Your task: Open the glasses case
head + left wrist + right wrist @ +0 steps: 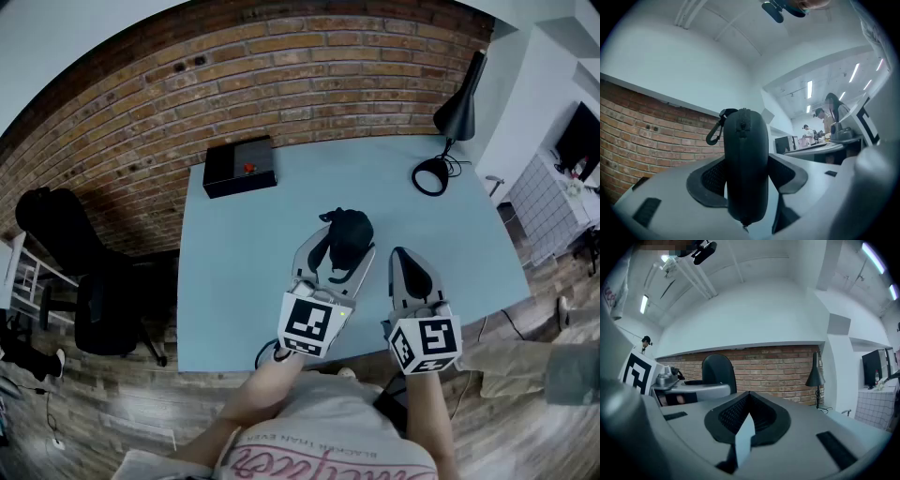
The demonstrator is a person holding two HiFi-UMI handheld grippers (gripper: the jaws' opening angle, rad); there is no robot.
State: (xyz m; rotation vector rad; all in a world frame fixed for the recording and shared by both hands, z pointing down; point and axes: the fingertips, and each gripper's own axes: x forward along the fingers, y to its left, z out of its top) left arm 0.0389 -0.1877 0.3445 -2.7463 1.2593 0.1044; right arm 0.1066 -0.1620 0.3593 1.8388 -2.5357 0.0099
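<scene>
Presently, the left claw (749, 177) was clamped on the glasses case (745, 150), its pads pressing the two broad sides. The case stood on edge, with the zip (743, 123) facing back along the claw and a clip loop (714, 132) at the top. The zip appeared shut along its visible run. The right claw (749, 404) had its jaws together and empty, level, just beside the left. Both were over the blue table (234, 272).

Judgement: the case was secured and opening had not begun. The next move calls for the right claw to find and pinch the zip pull, which was not clearly located.
</scene>
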